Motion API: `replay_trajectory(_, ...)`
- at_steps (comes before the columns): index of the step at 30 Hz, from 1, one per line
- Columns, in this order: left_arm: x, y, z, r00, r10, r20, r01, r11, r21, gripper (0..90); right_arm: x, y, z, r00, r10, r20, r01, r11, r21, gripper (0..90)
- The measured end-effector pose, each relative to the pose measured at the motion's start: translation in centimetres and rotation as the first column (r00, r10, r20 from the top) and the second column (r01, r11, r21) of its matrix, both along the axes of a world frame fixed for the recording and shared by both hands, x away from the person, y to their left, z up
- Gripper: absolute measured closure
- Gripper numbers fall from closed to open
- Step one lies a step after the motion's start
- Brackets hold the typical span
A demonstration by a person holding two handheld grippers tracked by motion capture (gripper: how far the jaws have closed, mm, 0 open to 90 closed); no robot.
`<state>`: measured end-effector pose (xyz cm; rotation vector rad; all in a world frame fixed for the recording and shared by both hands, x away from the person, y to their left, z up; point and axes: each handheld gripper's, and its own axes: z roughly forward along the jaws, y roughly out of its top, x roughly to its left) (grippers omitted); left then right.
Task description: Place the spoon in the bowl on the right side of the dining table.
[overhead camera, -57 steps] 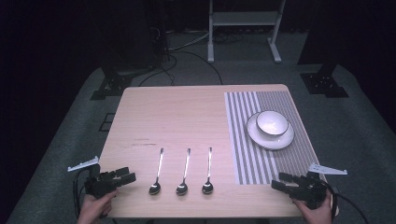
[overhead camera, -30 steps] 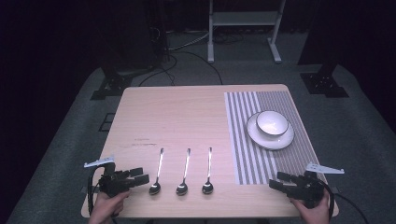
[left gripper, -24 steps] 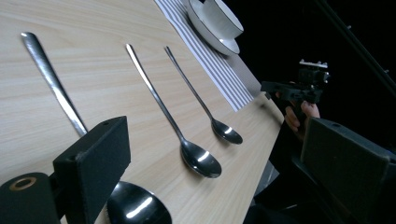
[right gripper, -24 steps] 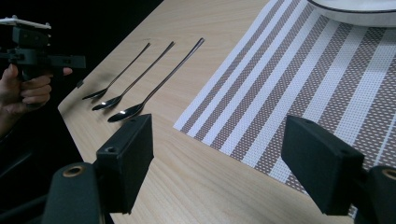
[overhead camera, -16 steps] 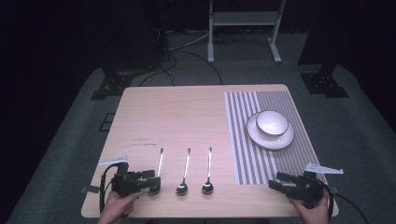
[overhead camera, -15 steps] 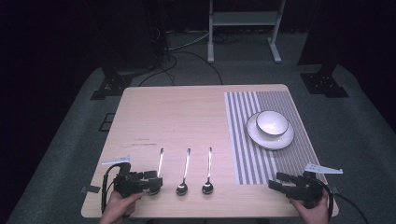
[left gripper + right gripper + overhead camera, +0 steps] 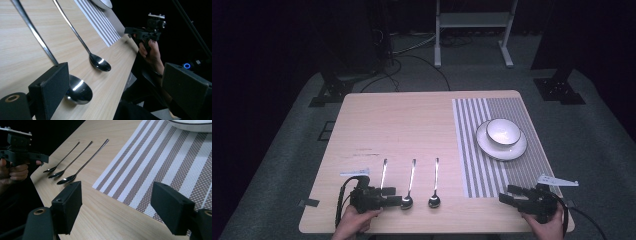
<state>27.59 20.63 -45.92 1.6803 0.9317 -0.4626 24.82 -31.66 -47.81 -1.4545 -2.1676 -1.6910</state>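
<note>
Three metal spoons lie side by side near the table's front edge, handles pointing away: left spoon (image 7: 383,172), middle spoon (image 7: 410,179) and right spoon (image 7: 435,180). My left gripper (image 7: 394,201) lies low over the left spoon's bowl, pointing right, jaws open. In the left gripper view the left gripper (image 7: 115,80) stands wide open, with the middle spoon's bowl (image 7: 77,93) by its left jaw and the right spoon (image 7: 100,63) beyond. My right gripper (image 7: 504,197) rests open at the front right, at the placemat's corner. In the right gripper view the right gripper (image 7: 117,195) is open and holds nothing.
A white bowl (image 7: 503,131) sits on a white plate (image 7: 504,151) on the striped placemat (image 7: 507,172) at the right. The right gripper view shows the placemat (image 7: 160,162), all three spoons (image 7: 75,157) and the other hand's gripper (image 7: 20,152). Dark stands and cables lie beyond the table.
My left gripper has moved right from the table's front left edge to the left spoon's bowl. The right gripper has barely shifted.
</note>
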Motion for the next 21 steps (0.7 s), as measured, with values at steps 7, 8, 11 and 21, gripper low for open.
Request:
replay_trajectory(7, -0.1, -1.4, -0.5, 0.9989, -0.040, -0.025, 0.040, 0.9992, -0.001, 6.8, 0.0, 0.0, 0.0, 1.0000, 0.003, -0.005, -0.003, 1.000, -0.002, 24.0)
replay_trajectory(8, -0.1, -1.6, -0.6, 0.9986, -0.047, -0.026, 0.047, 0.9989, 0.000, 6.8, 0.0, 0.1, 0.0, 1.0000, 0.002, -0.005, -0.002, 1.000, -0.001, 24.0)
replay_trajectory(11, -0.1, -2.1, -0.8, 0.9974, -0.062, -0.037, 0.062, 0.9981, 0.003, 6.8, 0.0, 0.1, 0.0, 1.0000, 0.002, -0.004, -0.002, 1.000, -0.001, 24.0)
replay_trajectory(21, -0.2, -3.1, -1.9, 0.9913, -0.096, -0.091, 0.097, 0.9953, 0.007, 6.8, 0.1, 0.1, 0.0, 1.0000, 0.005, -0.006, -0.005, 1.000, -0.001, 24.0)
